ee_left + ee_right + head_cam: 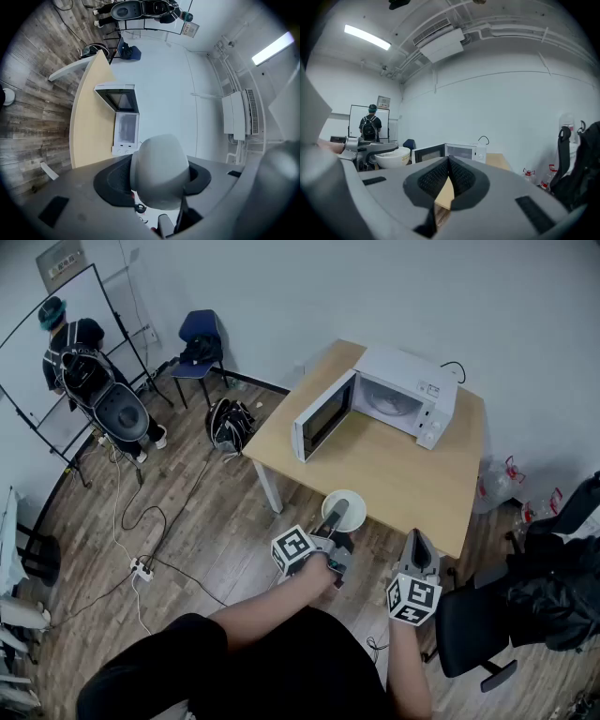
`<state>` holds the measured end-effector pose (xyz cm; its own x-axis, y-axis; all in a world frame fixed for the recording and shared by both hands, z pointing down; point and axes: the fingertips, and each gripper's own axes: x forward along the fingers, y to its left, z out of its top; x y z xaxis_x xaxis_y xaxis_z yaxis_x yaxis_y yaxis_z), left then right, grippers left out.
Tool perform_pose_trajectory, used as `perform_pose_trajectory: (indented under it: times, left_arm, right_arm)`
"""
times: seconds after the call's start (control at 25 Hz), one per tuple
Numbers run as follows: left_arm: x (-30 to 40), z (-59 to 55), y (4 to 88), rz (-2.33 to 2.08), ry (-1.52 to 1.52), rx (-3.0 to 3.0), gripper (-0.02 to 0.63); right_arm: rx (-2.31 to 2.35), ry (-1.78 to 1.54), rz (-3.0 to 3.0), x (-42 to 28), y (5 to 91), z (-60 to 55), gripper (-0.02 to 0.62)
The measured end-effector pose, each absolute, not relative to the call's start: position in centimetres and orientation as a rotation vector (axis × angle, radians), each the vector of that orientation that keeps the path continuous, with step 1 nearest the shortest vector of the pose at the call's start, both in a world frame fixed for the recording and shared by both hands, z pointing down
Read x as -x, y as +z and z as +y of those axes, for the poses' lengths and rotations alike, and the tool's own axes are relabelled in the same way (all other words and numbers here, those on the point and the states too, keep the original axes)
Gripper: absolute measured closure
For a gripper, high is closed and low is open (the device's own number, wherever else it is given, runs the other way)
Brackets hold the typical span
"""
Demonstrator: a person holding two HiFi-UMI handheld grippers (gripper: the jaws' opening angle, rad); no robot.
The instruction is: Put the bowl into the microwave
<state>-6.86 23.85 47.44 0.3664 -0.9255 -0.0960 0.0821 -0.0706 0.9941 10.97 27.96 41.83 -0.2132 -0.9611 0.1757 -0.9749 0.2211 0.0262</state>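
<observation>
Left hand-held gripper [335, 519] pinches the bowl [354, 501] at the bench [394, 470] edge, six o'clock; right hand-held gripper [419, 545] is pressed together, empty; open microwave [405, 392] at twelve.

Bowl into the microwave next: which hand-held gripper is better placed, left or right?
Left. The left hand-held gripper grips the bowl, and the microwave stands ahead with its door open. The right hand-held gripper is shut and empty.
</observation>
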Motion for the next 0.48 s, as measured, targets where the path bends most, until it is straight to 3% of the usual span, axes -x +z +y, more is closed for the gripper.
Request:
perform_pose_trajectory:
  times: [0.48]
  left_arm:
    - [6.52, 24.1, 47.82, -0.82, -0.994, -1.365, 0.379]
  right_arm:
    - [-1.921, 0.147, -2.325, -11.67, 42.11, 28.03, 0.535]
